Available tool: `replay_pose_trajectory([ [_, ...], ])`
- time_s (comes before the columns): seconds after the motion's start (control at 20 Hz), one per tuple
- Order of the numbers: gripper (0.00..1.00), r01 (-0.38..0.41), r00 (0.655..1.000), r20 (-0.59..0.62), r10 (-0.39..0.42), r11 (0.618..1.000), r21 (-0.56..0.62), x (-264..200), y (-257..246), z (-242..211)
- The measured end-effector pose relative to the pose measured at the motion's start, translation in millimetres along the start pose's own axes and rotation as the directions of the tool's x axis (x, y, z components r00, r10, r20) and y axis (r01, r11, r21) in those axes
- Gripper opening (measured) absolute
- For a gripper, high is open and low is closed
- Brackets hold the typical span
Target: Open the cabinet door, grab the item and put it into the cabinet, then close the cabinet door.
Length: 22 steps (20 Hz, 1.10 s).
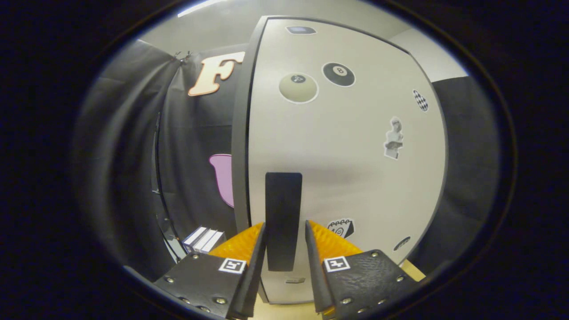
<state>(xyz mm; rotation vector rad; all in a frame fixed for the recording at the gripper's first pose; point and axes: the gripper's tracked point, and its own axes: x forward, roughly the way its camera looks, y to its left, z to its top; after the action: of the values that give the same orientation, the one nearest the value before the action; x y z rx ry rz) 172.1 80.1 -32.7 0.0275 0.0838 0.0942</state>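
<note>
claw (286, 242) sits partly open around the tall black bar handle (283, 209), fingers either side, not squeezing yet. it's on the closed pale grey sticker-covered cabinet door (355, 178). looks rigid and smooth, so i'd grip mid-bar and pull steady

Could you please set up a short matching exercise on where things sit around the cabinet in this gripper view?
Things:
1. black handle
2. eight-ball sticker
3. small boxes
4. gripper

Places:
A. high on the cabinet door
B. low beside the cabinet, beyond the left finger
C. between the two fingers
D. open, one finger on each side of the handle, neither clearly pressing

Pairs: 1-C, 2-A, 3-B, 4-D
</note>
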Motion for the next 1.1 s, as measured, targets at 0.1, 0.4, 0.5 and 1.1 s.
replay_pose_trajectory([
  [0.1,0.32,0.001,1.0,0.007,-0.001,1.0,0.007,-3.0,4.4,1.2],
  [0.4,0.28,0.014,1.0,-0.007,-0.014,1.0,0.028,0.2,2.9,-2.0],
  [0.5,0.28,0.018,1.0,-0.021,-0.017,0.999,0.039,-2.2,2.4,-3.5],
  [1.1,0.28,0.057,0.998,-0.01,-0.056,0.993,0.106,-73.2,-21.5,-4.5],
])
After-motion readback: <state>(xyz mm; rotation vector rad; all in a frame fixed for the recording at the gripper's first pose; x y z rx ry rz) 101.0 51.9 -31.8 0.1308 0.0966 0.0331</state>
